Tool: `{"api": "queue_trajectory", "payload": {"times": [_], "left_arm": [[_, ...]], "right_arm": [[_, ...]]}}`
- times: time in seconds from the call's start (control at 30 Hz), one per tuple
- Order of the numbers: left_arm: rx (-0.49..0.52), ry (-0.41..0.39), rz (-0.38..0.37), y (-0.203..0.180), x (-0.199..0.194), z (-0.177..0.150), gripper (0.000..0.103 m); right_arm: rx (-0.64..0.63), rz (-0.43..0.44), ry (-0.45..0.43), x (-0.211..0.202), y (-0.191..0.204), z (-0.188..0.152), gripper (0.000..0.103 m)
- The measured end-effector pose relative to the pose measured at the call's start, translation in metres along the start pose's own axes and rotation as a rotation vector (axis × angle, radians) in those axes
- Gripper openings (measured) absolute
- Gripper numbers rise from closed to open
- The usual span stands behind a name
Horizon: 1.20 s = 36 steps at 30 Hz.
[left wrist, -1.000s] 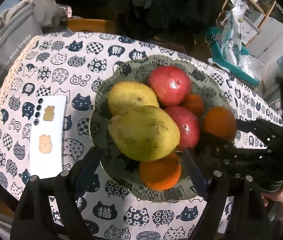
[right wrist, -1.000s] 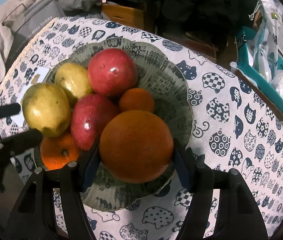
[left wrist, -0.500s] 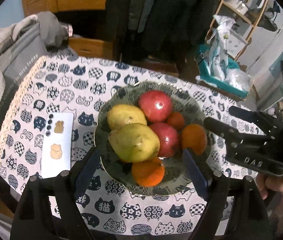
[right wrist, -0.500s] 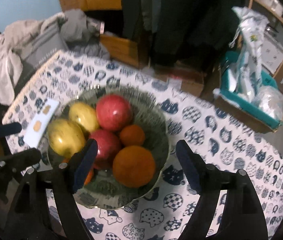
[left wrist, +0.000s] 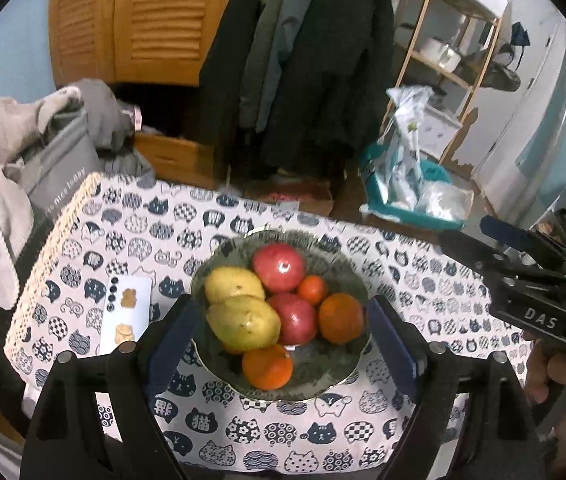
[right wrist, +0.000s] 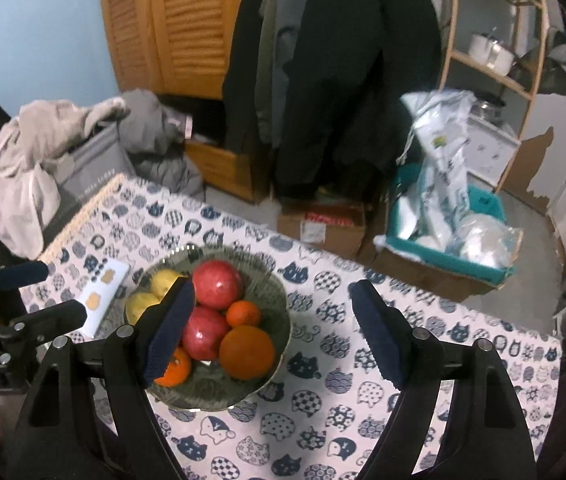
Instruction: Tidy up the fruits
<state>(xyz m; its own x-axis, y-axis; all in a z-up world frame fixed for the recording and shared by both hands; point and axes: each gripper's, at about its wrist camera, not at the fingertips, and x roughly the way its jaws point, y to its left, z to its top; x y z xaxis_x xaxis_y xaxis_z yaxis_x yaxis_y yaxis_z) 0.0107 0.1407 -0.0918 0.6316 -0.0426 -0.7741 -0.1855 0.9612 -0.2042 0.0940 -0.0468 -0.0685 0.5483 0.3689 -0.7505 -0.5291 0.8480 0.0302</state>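
A patterned glass bowl (left wrist: 323,364) on the cat-print tablecloth holds two yellow-green fruits (left wrist: 243,322), two red fruits (left wrist: 279,266) and three oranges. The biggest orange (left wrist: 340,318) lies at the bowl's right side. My left gripper (left wrist: 281,300) hangs open well above the bowl, nothing between its pads. My right gripper (right wrist: 271,285) is also open and empty, high above the bowl (right wrist: 211,396) and the big orange (right wrist: 247,352). Each gripper shows in the other's view: the right gripper (left wrist: 465,229) at the right, the left gripper (right wrist: 61,290) at the left.
A white card (left wrist: 125,314) with cat stickers lies left of the bowl. Beyond the table's far edge stand a grey bag (left wrist: 43,168) draped with clothes, a cardboard box (right wrist: 323,224) and a teal bin (right wrist: 447,240) of plastic bags. A hand (left wrist: 563,380) holds the right gripper.
The right gripper let go of the big orange, which now rests in the bowl, and its jaws widened. Both grippers rose and drew back, so the bowl looks smaller.
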Motion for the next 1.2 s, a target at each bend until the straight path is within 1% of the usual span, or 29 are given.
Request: {"api": "queue_trajectory", "payload": {"times": [0.07, 0.1, 0.2, 0.33, 0.43, 0.7, 0.87, 0.93, 1.07, 1.2], "left_arm": [[0.006, -0.03, 0.011, -0.003, -0.01, 0.003, 0.088], [0.01, -0.043, 0.014, -0.005, -0.015, 0.004, 0.091], [0.021, -0.078, 0.018, -0.009, -0.029, 0.008, 0.094], [0.039, -0.127, 0.033, -0.016, -0.046, 0.011, 0.097], [0.049, -0.179, 0.047, -0.021, -0.061, 0.014, 0.101], [0.075, -0.27, 0.066, -0.034, -0.088, 0.018, 0.102], [0.083, -0.318, 0.077, -0.039, -0.102, 0.02, 0.102], [0.083, -0.337, 0.078, -0.04, -0.108, 0.02, 0.102], [0.091, -0.378, 0.092, -0.044, -0.119, 0.02, 0.102], [0.1, -0.397, 0.101, -0.047, -0.124, 0.019, 0.102]], "right_arm": [[0.004, -0.005, -0.027, -0.014, -0.002, 0.003, 0.082], [0.005, -0.01, -0.044, -0.023, -0.004, 0.004, 0.082], [0.01, -0.02, -0.087, -0.043, -0.007, 0.006, 0.083], [0.013, -0.029, -0.118, -0.063, -0.012, 0.006, 0.083], [0.018, -0.031, -0.136, -0.075, -0.015, 0.006, 0.083], [0.022, -0.065, -0.22, -0.109, -0.021, 0.005, 0.083], [0.019, -0.105, -0.281, -0.131, -0.024, 0.001, 0.083], [0.027, -0.104, -0.302, -0.137, -0.026, -0.001, 0.083], [0.036, -0.11, -0.329, -0.146, -0.031, -0.005, 0.083], [0.038, -0.128, -0.336, -0.149, -0.036, -0.009, 0.084]]}}
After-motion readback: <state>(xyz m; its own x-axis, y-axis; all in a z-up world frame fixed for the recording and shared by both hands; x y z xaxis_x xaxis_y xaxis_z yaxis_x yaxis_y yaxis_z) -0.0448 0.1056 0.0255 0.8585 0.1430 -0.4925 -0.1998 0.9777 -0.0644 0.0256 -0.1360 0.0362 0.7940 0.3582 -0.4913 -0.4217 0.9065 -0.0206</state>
